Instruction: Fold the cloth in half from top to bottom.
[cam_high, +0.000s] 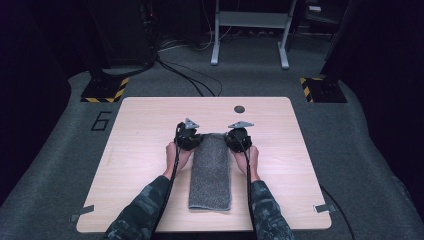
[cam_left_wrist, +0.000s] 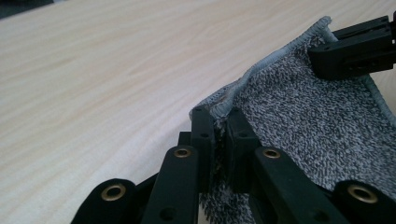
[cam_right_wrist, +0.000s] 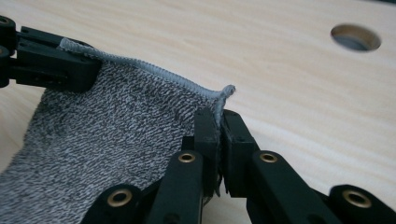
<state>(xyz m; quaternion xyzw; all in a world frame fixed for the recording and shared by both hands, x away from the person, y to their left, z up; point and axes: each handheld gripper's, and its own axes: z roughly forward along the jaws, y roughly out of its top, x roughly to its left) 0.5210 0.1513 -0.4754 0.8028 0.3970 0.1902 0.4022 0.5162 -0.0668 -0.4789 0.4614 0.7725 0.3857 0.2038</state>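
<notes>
Far corners of towel (cam_high: 210, 170) pinched: left gripper (cam_left_wrist: 220, 123) clamped at 11 o'clock, right gripper (cam_right_wrist: 218, 122) at 1 o'clock. Edge raised off table (cam_high: 145, 165); fold not made.

towel (cam_high: 210, 172): far corners hidden under both claws | left claw (cam_left_wrist: 220, 135): body cut off by bottom edge | right claw (cam_right_wrist: 218, 135): same | sleeves (cam_high: 145, 210): cut off at bottom | bench (cam_high: 150, 120): near edge partly cropped
</notes>
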